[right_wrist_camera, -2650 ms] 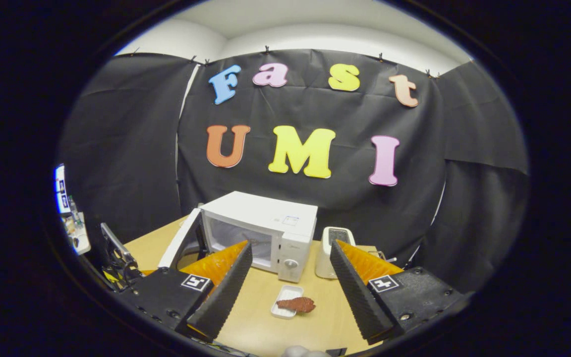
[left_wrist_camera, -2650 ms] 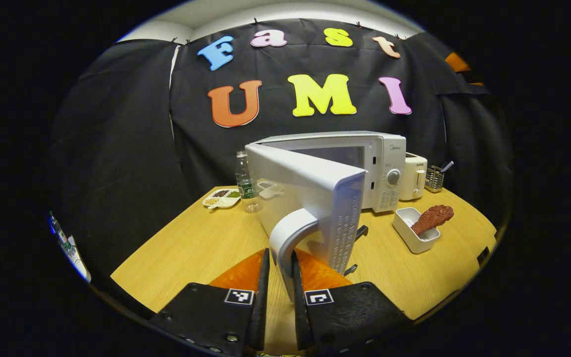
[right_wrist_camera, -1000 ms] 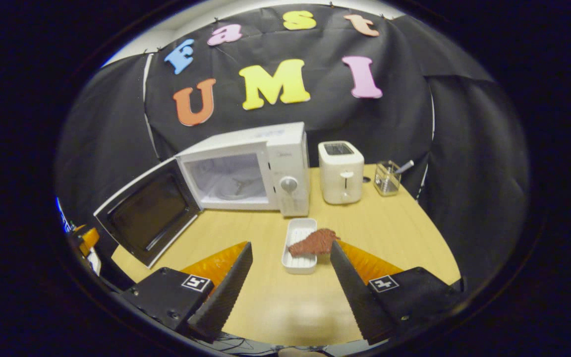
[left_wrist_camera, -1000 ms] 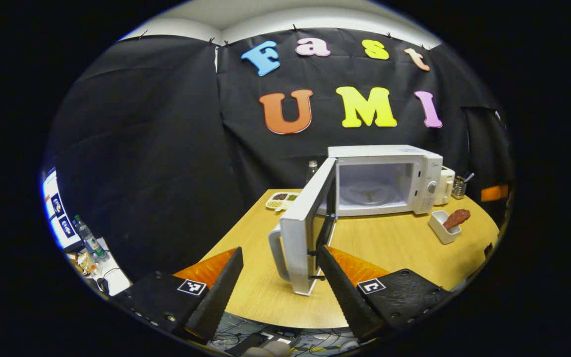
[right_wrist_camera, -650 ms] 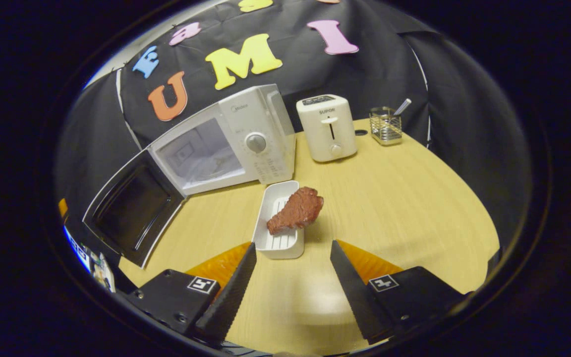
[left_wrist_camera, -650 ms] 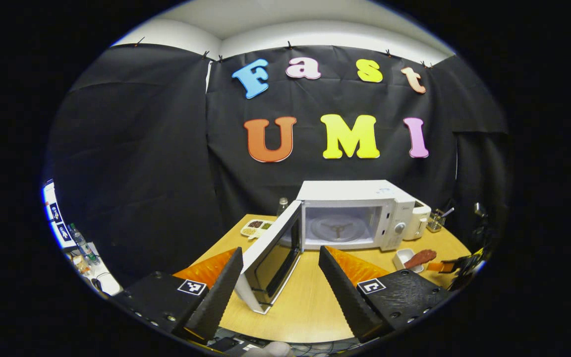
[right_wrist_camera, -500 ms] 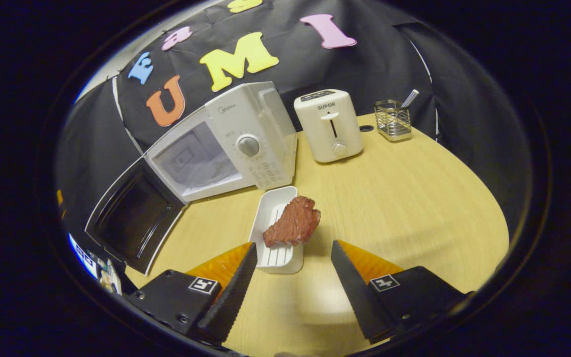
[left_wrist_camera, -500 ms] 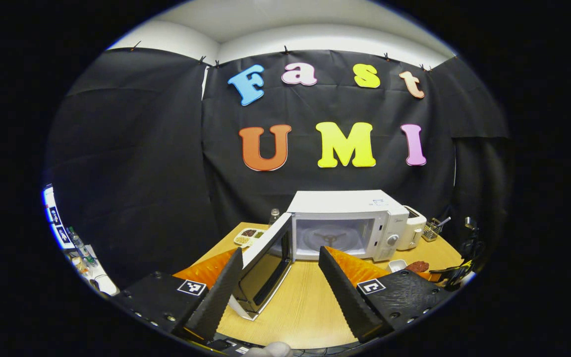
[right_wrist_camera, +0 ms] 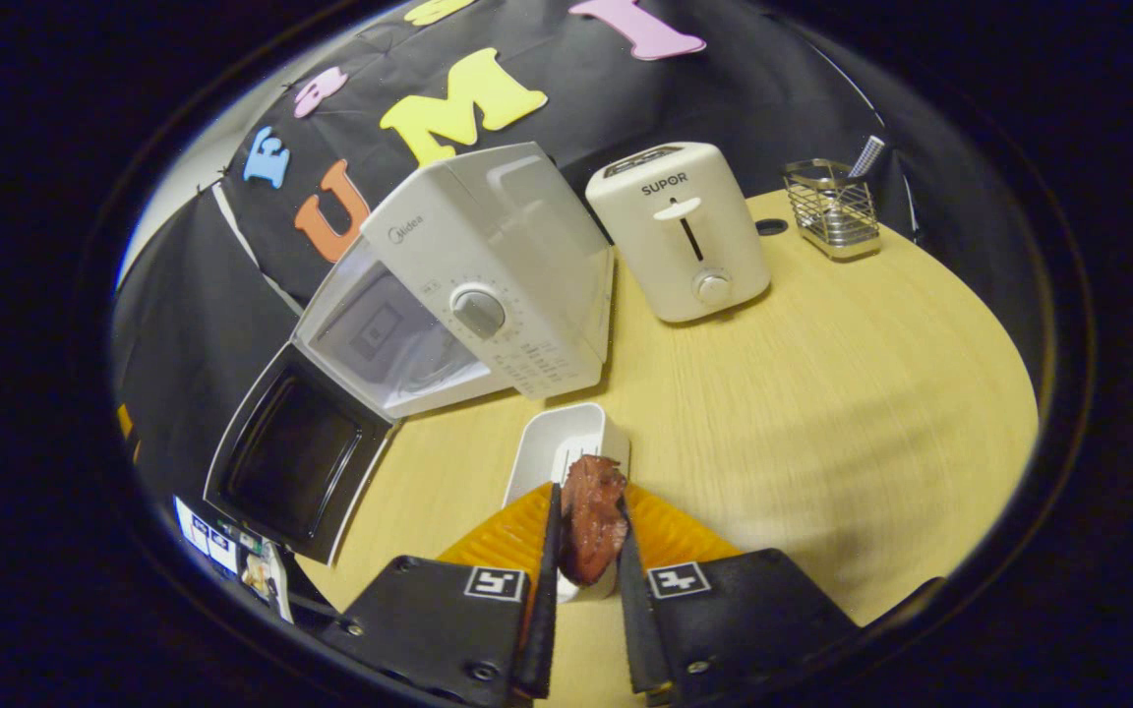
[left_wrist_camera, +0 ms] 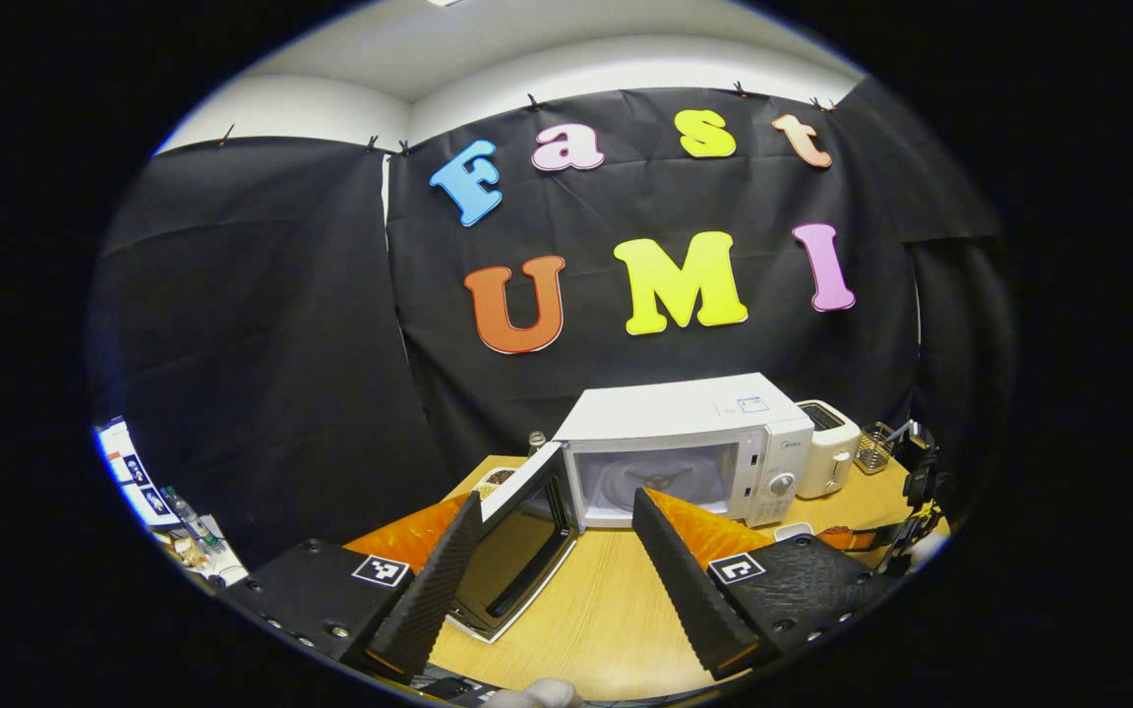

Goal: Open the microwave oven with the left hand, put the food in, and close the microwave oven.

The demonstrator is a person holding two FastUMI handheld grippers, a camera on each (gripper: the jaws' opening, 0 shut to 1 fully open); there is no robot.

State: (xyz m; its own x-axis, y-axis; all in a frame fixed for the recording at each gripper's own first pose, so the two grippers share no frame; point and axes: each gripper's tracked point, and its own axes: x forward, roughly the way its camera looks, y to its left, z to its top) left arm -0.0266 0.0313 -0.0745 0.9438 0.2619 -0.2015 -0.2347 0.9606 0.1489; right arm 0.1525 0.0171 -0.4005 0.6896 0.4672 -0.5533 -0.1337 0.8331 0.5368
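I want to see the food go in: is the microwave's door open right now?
Open. The door is swung wide off the microwave, baring its cavity.

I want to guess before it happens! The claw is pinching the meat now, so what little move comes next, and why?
Probably lift it. The right claw is shut on the piece of meat, which sits over the white dish. The microwave oven stands with its door swung open, so raising the meat clear of the dish comes first.

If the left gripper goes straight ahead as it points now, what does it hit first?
Probably the white microwave oven's open black-windowed door, which sits between the open left gripper's fingers; depth is unclear, so the wooden table might come first.
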